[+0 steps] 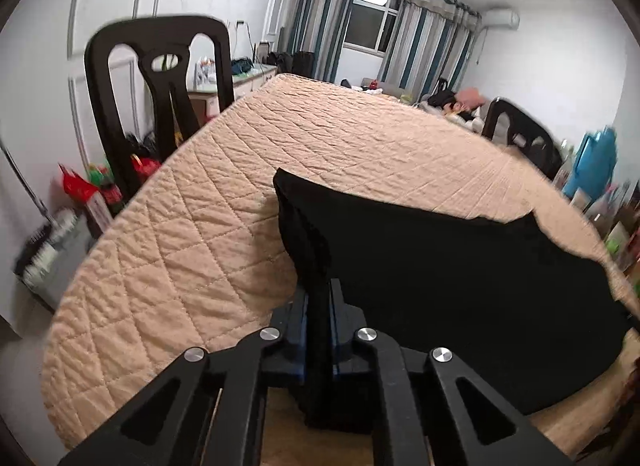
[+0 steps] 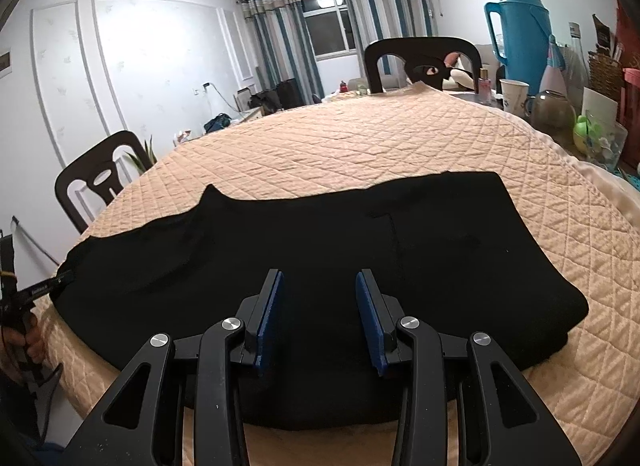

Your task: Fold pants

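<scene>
Black pants [image 2: 320, 242] lie spread across the near part of a table covered with a beige quilted cloth [image 2: 360, 145]. My left gripper [image 1: 318, 298] is shut on the left end of the pants [image 1: 440, 266] and lifts that edge off the cloth. It also shows at the far left of the right wrist view [image 2: 60, 280], pinching the fabric. My right gripper [image 2: 320, 286] is open, its blue pads [image 2: 270, 314] apart just above the middle of the pants near the front edge, holding nothing.
Black chairs stand around the table [image 1: 160, 85] [image 2: 424, 61] [image 2: 96, 177]. A blue thermos [image 2: 520, 33], cup [image 2: 514, 95], glass bowl [image 2: 554, 107] and other clutter sit at the table's right side. Bags and boxes [image 1: 80, 193] lie on the floor at the left.
</scene>
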`<state>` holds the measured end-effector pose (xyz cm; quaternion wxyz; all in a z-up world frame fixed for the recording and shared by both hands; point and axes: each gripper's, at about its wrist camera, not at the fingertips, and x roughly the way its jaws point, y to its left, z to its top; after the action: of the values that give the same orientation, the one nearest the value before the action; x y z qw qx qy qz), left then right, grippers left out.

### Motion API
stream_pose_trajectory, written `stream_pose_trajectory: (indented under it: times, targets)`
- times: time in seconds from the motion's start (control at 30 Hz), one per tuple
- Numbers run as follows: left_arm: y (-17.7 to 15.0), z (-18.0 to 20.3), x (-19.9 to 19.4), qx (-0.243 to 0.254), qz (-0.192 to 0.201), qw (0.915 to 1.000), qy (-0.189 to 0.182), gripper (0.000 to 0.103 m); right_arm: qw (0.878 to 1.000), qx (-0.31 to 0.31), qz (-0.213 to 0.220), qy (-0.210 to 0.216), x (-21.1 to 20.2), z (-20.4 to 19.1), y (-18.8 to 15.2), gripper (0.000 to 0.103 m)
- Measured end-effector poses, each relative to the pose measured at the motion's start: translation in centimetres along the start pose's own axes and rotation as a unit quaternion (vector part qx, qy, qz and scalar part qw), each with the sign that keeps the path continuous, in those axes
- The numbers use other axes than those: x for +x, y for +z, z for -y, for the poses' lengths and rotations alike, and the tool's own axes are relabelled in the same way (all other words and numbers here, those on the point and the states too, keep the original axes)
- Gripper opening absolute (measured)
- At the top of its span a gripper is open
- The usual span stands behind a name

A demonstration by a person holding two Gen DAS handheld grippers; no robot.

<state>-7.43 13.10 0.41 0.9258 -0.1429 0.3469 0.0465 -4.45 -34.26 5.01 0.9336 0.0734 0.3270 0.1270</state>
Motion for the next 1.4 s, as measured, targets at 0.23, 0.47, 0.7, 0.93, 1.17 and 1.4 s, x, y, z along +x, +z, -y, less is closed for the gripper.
stream_pose_trajectory:
  times: [0.23, 0.47, 0.7, 0.93, 1.17, 1.4]
  targets:
    - [1.0, 0.9, -0.5, -0.035, 0.002, 0.9958, -0.084, 0.009, 1.000, 0.001, 0.008, 0.015, -0.1, -0.5, 0.2, 0.038]
    - [3.0, 8.1, 0.1, 0.005, 0.002, 0.9837, -0.180, 0.009, 0.999, 0.004, 0.008, 0.031, 0.0, -1.0, 0.0, 0.039]
    - [1.7, 18.8, 2.4, 0.081, -0.045, 0.9577, -0.273, 0.008, 0.999, 0.010, 0.007, 0.045, -0.1, -1.0, -0.1, 0.038]
    - [-1.8, 21.6, 5.5, 0.105, -0.143, 0.9375, -0.299, 0.006, 0.996, 0.024, -0.009, 0.087, 0.5, -1.3, -0.2, 0.038]
    - [0.8, 17.1, 1.6, 0.079, -0.066, 0.9535, -0.283, 0.031, 0.981, 0.033, -0.052, 0.182, 2.6, -3.9, -0.1, 0.039]
    - [1.3, 12.0, 2.0, 0.049, -0.040, 0.9775, -0.201, 0.031, 0.965, 0.015, -0.123, 0.233, 6.8, -7.6, 0.2, 0.041]
